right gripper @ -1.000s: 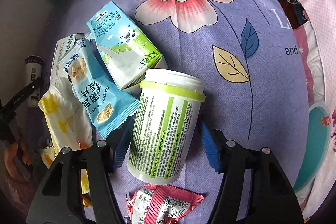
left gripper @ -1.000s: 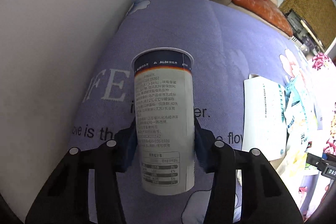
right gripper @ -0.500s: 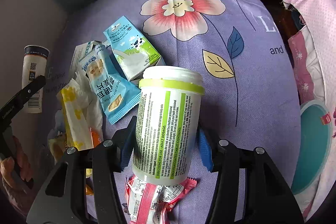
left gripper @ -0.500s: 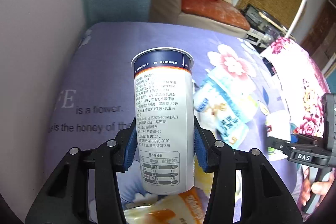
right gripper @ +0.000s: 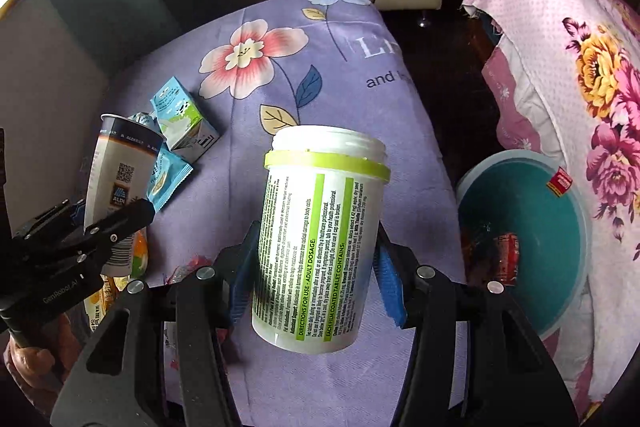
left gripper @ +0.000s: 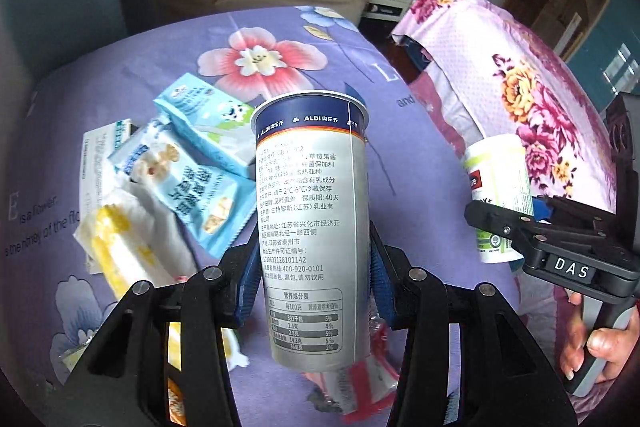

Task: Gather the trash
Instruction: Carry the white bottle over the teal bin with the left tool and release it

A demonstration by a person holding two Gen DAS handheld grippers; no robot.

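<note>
Both loads lifted off the bed and swung right toward the teal bin. Left gripper jaws clamp yogurt cup; right gripper jaws grasp supplement tub. Wrappers remain.

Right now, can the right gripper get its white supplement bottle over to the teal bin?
Probably yes. The right gripper holds the supplement bottle above the purple cloth, and the teal bin stands open just beside it, nothing between.
</note>
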